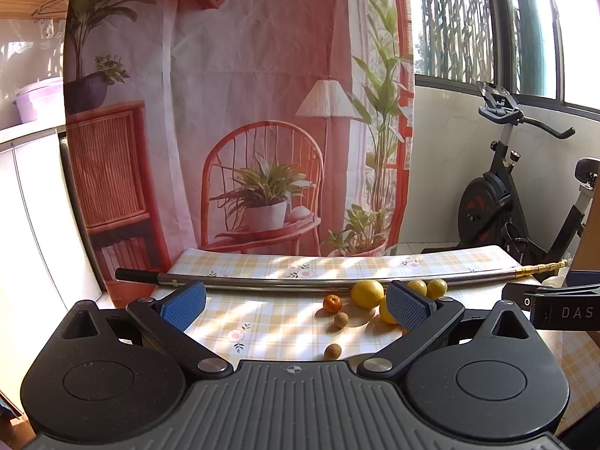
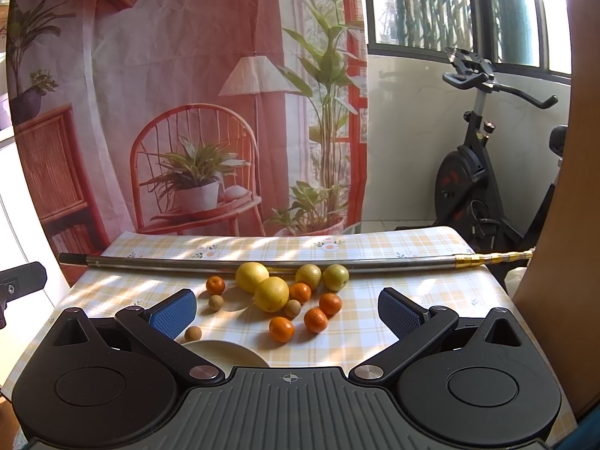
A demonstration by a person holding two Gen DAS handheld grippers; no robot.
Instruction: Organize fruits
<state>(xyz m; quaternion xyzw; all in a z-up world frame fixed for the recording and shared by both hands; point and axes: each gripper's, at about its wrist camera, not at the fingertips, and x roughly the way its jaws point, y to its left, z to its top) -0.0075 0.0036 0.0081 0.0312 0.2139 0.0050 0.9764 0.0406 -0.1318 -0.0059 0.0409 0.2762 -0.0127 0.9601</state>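
The left gripper (image 1: 296, 305) was held level, just above the near part of the table (image 2: 393, 247), pointing toward the far edge. Its two blue fingers (image 1: 183, 305) were spread wide apart, and nothing was between them. The right gripper (image 2: 287, 309) was held the same way, low and level, facing the fruit. Its fingers (image 2: 174, 313) were wide apart too, with nothing in them. Each gripper showed at the edge of the other's view, so they sat side by side, a little apart.

The fruit lay in a loose bunch in the middle of the checked tablecloth (image 2: 232, 249). Two big yellow lemons (image 2: 272, 294) touched each other. Two smaller yellow-green fruits (image 2: 335, 277) sat just behind them, next to a long metal pole (image 2: 225, 264) that lay across the table. Five little oranges (image 2: 281, 329) were scattered around the lemons. Three small brown round fruits (image 2: 193, 333) lay among them.

A white plate (image 2: 225, 352) sat right in front of the right gripper, partly hidden by it. One brown fruit was just beside the plate's rim.

Behind the table hung a printed curtain (image 2: 187, 75). An exercise bike (image 2: 480, 172) stood by the window.
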